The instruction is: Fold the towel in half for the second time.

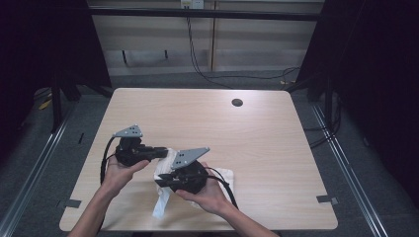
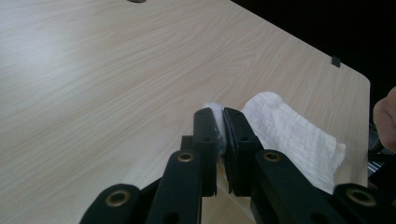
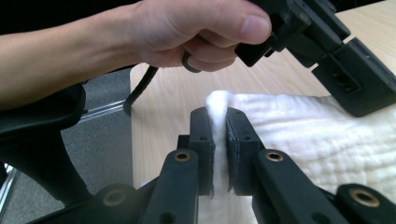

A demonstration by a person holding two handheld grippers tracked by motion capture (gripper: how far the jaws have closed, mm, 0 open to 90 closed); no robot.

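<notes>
**Soft white cloth pinched in both my jaws, near the front edge**

My left gripper (image 2: 220, 135) has its jaws nearly closed on a thin fold of the white cloth (image 2: 289, 135), and my right gripper (image 3: 218, 133) pinches another fold of the same cloth (image 3: 327, 140) in the same narrow way. In the high view the cloth (image 1: 163, 197) sits between my two hands, partly raised, with one tail hanging down toward 6 o'clock.

I judge it very light and limp, with a quilted, slightly fluffy surface, so it will sag and fold wherever I do not hold it. It is not fragile, but a thin fold can slip out; holding at edges or corners seems best.

The worktop (image 1: 207, 123) is open from 10 to 2 o'clock, with only a small dark hole (image 1: 237, 102) at about 1 o'clock. The front edge is close at 6 o'clock.
</notes>
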